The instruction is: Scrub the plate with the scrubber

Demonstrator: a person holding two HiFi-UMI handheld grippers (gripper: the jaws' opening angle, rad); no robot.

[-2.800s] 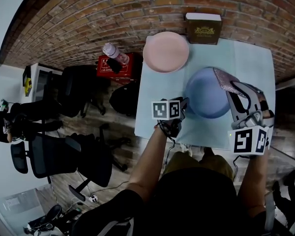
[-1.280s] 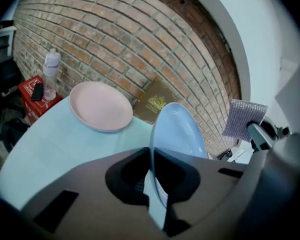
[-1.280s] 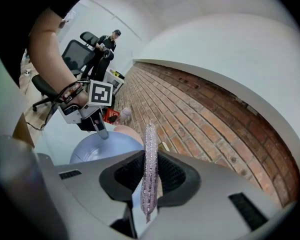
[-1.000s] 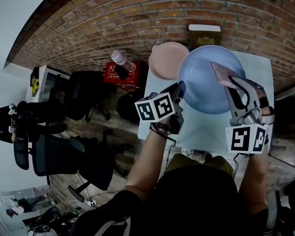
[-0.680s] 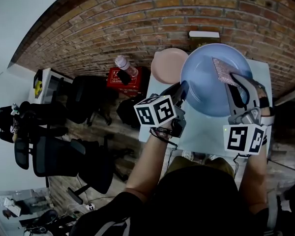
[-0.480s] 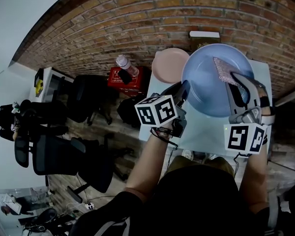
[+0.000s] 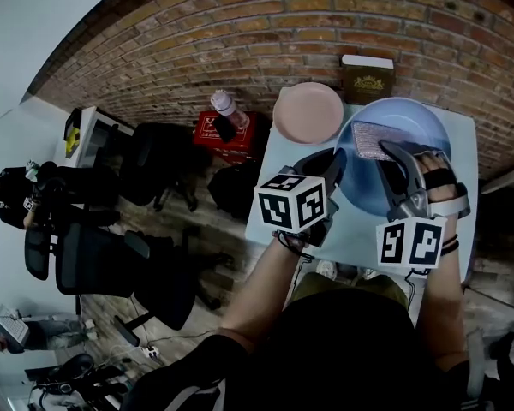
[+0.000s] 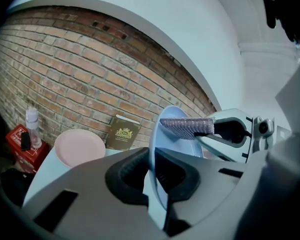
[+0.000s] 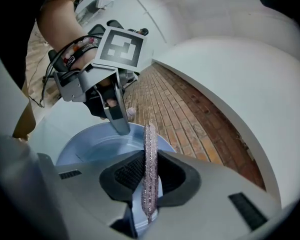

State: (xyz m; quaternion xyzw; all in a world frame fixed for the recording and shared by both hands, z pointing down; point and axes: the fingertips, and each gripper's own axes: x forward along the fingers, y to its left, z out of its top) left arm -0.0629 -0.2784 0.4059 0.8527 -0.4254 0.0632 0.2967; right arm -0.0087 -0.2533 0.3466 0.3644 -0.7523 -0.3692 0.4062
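Standing off to the left, below the table's edge, a bottle (image 7: 225, 104) on a red box (image 7: 216, 132) has no part in the job. Nor does the pink plate (image 7: 308, 113) lying flat at the far left corner of the pale table (image 7: 360, 236).

Next comes the left gripper (image 7: 336, 164), its jaws nearly together and clamped on the near rim of the blue plate (image 7: 407, 127). It holds the plate up on edge, apparently clear of the table. The plate looks rigid, smooth and probably slick. With only a thin rim between the pads, it could likely pivot or slip once it is pushed on. A deeper bite on the rim, with pressure aimed toward the clamped side, would seem to steady it. If it is ceramic, a drop would break it; the material cannot be told from here.

Against the plate's inner face lies the scrubber (image 7: 372, 139), a thin, flat, glittery pad that seems to touch the surface. It looks light and floppy, so the free end would probably bend rather than press hard.

Farthest right, the right gripper (image 9: 149, 184) is pinched narrow on the scrubber's near end. Holding it nearer the middle would likely give firmer strokes.
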